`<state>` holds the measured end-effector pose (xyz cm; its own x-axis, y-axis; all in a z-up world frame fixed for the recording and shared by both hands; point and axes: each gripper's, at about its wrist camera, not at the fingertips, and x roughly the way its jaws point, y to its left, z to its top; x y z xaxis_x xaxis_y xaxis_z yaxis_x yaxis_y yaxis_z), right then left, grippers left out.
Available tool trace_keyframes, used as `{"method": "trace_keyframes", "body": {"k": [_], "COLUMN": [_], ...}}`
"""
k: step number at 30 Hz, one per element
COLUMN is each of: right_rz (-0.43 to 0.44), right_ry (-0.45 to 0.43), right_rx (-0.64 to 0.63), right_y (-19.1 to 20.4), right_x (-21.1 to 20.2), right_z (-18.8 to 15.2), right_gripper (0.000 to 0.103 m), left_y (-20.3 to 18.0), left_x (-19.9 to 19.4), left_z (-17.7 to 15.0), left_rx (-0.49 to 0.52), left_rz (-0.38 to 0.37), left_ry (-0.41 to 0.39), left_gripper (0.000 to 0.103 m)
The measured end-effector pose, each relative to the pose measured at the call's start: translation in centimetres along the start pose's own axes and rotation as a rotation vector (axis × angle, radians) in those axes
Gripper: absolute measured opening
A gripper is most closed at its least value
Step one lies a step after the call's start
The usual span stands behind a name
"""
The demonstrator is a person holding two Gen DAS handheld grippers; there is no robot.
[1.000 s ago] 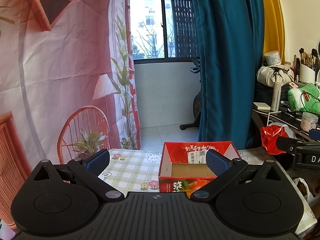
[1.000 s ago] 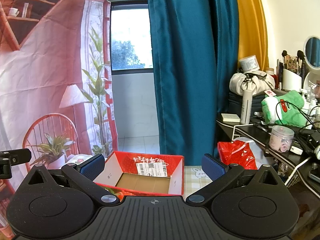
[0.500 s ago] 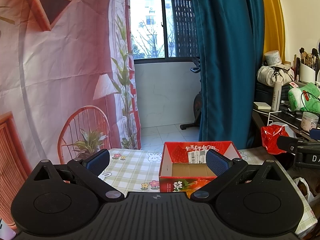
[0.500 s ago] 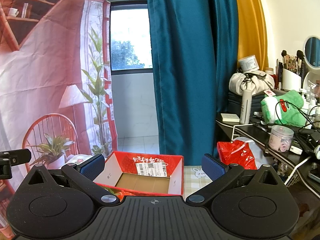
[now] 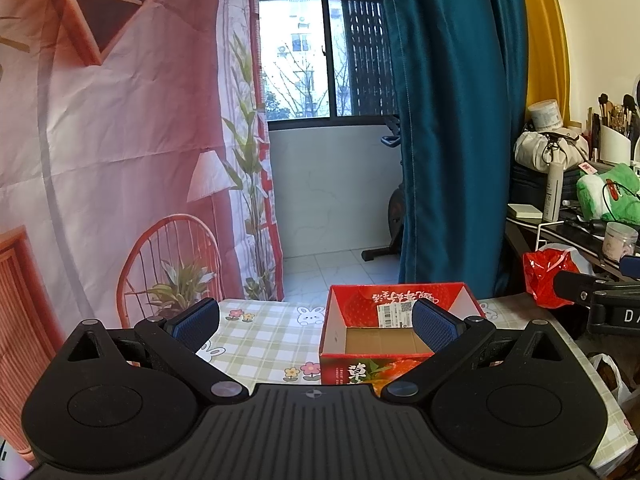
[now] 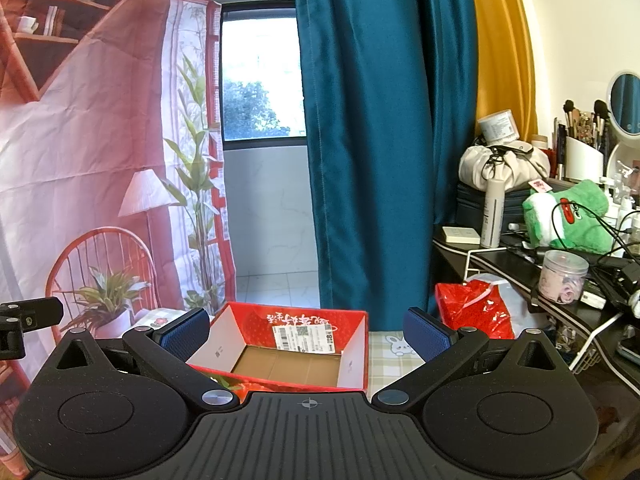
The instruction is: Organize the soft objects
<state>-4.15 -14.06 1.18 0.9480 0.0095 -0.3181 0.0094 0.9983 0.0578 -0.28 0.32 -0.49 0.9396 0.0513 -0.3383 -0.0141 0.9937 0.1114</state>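
Both claws gape wide, gripping nothing: left claw (image 5: 316,322), right claw (image 6: 306,332), with ribbed blue pads. The glossy red cardboard box (image 5: 394,334), lower centre, sits open-topped on the checked desk (image 5: 256,340), bearing a white barcode label (image 6: 304,338).

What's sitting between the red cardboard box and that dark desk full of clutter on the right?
In the right wrist view, a crumpled red plastic bag lies between the red box and the desk.

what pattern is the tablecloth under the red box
Green-and-white checked tablecloth with small bunny and flower prints, clearest in the left wrist view.
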Motion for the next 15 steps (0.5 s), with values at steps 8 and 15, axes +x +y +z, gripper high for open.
{"method": "trace_keyframes", "body": {"k": [8, 15], "right_rz": [0.005, 0.030], "right_ry": [-0.002, 0.003], "right_rx": [0.019, 0.033], "right_y": [-0.4, -1.0], "right_x": [0.5, 2.7], "right_z": [-0.5, -3.1], "right_gripper": [0.103, 0.103], "left_y": [-0.2, 0.3], "left_x": [0.7, 4.5], "left_z": [-0.7, -2.8], "left_rx": [0.013, -0.014], "left_rz": [0.015, -0.004], "left_ry": [-0.005, 0.063], "left_gripper": [0.103, 0.103]}}
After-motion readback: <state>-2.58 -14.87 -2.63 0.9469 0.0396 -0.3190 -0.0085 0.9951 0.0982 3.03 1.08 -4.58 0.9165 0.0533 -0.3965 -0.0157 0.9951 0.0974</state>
